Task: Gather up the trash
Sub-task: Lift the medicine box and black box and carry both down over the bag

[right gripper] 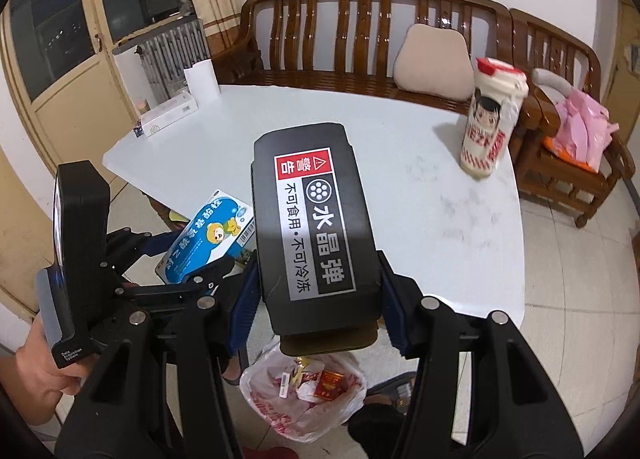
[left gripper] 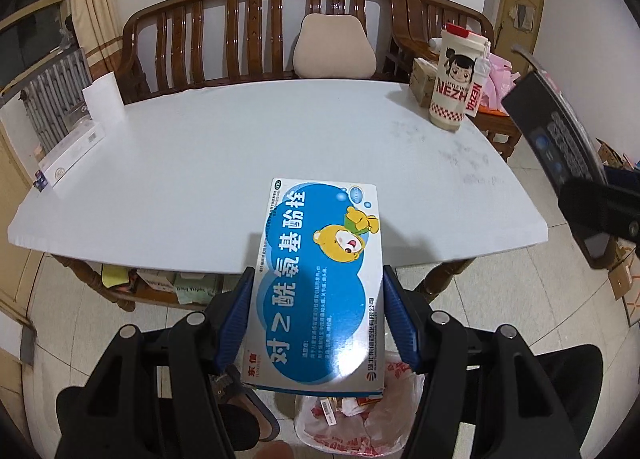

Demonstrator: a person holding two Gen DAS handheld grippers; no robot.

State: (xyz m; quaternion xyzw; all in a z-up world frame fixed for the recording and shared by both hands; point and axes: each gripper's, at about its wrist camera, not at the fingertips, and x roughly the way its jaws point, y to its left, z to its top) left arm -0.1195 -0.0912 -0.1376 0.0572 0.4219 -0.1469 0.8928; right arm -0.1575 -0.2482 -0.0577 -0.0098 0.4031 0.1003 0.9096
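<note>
My left gripper (left gripper: 318,311) is shut on a blue and white medicine box (left gripper: 320,279) with a yellow bear on it, held above an open trash bag (left gripper: 360,423) on the floor. My right gripper (right gripper: 316,299) is shut on a black box (right gripper: 312,227) with a red warning label, held above the same trash bag (right gripper: 304,399). The bag holds wrappers and paper. The medicine box also shows in the right wrist view (right gripper: 208,235), left of the black box. The black box shows at the right edge of the left wrist view (left gripper: 560,139).
A white table (left gripper: 240,147) stands ahead. On it are a tall Nezha cup (left gripper: 452,79) at the far right and a white box (left gripper: 68,155) and a paper roll (left gripper: 104,99) at the far left. A wooden bench (left gripper: 260,27) with a cushion stands behind.
</note>
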